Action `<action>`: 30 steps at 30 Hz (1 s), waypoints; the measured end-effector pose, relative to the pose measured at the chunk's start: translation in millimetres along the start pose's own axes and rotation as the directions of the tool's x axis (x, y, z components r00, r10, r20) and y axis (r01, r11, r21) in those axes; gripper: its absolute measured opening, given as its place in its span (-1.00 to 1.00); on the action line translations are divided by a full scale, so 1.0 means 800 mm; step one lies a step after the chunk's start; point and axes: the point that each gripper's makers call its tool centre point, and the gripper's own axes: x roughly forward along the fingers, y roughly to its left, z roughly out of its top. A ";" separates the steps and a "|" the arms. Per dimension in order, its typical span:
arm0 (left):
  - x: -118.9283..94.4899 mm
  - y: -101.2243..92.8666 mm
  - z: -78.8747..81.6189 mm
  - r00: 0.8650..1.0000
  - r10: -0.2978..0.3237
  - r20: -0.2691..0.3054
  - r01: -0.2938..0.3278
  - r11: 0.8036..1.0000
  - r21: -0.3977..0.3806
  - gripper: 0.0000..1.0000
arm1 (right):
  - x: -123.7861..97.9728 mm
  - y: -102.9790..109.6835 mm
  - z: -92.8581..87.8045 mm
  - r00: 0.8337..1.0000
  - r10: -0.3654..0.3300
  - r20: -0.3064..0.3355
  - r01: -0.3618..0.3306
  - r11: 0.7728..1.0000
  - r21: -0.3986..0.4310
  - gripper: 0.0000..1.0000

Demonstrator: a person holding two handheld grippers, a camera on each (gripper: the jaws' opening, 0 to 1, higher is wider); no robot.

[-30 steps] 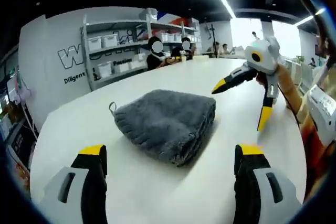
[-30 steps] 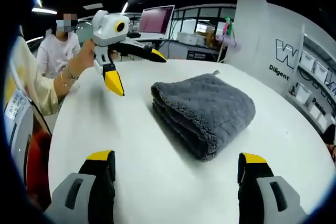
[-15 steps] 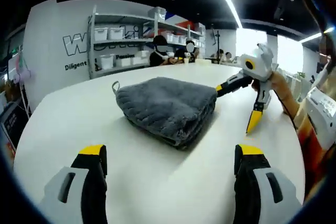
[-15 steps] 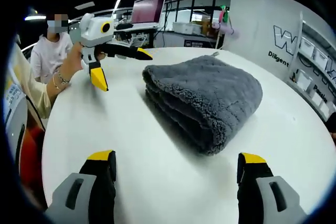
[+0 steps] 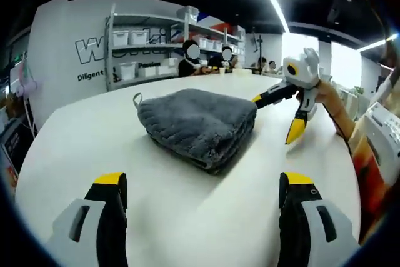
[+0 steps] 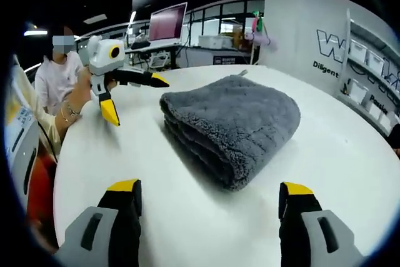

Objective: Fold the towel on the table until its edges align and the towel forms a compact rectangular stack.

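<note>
A grey fluffy towel [image 5: 197, 126] lies folded into a thick rectangular stack on the round white table [image 5: 75, 129], with a small hanging loop at its far left corner. In the right gripper view the towel [image 6: 234, 123] shows its layered folded edge facing me. My left gripper [image 5: 205, 182] hovers open in front of the towel, nothing between its fingers. My right gripper [image 6: 210, 187] is open too and apart from the cloth. Each gripper shows in the other's view: the right gripper [image 5: 276, 117] beside the towel's right corner, the left gripper [image 6: 136, 99] near its left end.
Shelves with white bins [image 5: 134, 48] stand against the far wall, with people seated near them [image 5: 194, 60]. A person [image 6: 59, 70] sits at the table's edge and a monitor [image 6: 165, 26] stands behind. Bare tabletop [image 6: 206, 217] stretches around the towel.
Both views dropped lower toward the table and came closer to the towel. The towel itself has not moved; both grippers stayed open.
</note>
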 end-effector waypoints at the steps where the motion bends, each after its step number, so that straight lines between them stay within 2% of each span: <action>1: -0.001 0.000 0.000 1.000 -0.001 0.001 0.001 1.000 0.000 0.99 | -0.003 0.002 0.010 0.999 0.016 0.034 -0.017 1.000 0.013 0.78; 3: -0.002 0.000 0.001 1.000 -0.001 0.003 0.001 1.000 -0.001 0.98 | -0.012 0.000 0.025 0.997 0.029 0.073 -0.031 0.999 0.021 0.67; 6: -0.004 0.000 0.004 1.000 -0.002 0.011 0.002 1.000 0.004 0.98 | -0.024 -0.008 0.052 0.990 0.024 0.141 -0.028 0.999 0.027 0.61; 8: -0.005 0.000 0.005 1.000 -0.004 0.017 0.004 1.000 0.002 0.97 | -0.034 -0.018 0.075 0.979 0.007 0.205 -0.011 1.000 0.022 0.51; 11: -0.005 -0.001 0.006 1.000 -0.009 0.020 0.008 1.000 0.003 0.97 | -0.043 -0.047 0.096 0.965 -0.063 0.253 0.054 0.998 0.043 0.25; 13: -0.005 -0.002 0.006 1.000 -0.011 0.020 0.011 1.000 0.007 0.97 | -0.043 -0.062 0.100 0.960 -0.093 0.262 0.076 0.995 0.072 0.14; 16: -0.006 -0.003 0.008 1.000 -0.013 0.024 0.013 1.000 0.010 0.97 | -0.035 -0.082 0.096 0.962 -0.120 0.246 0.100 0.991 0.093 0.11; 18: -0.007 -0.001 0.008 1.000 -0.007 0.023 0.007 1.000 0.010 0.97 | -0.029 -0.089 0.086 0.964 -0.135 0.228 0.113 0.988 0.107 0.16; 22: -0.009 0.007 0.002 1.000 0.026 0.005 -0.026 1.000 0.009 0.97 | -0.025 -0.086 0.064 0.974 -0.115 0.194 0.090 0.986 0.138 0.60; 24: -0.010 0.011 0.000 0.999 0.038 0.000 -0.038 0.999 0.005 0.98 | -0.027 -0.082 0.053 0.980 -0.104 0.172 0.080 0.987 0.141 0.76; 28: -0.012 0.017 -0.003 0.998 0.058 -0.007 -0.058 0.998 -0.015 0.98 | -0.037 -0.072 0.039 0.986 -0.077 0.147 0.063 0.993 0.098 0.99; 30: -0.014 0.023 -0.006 0.997 0.080 -0.015 -0.080 0.997 -0.017 0.98 | -0.041 -0.064 0.032 0.990 -0.046 0.133 0.039 0.998 0.056 0.99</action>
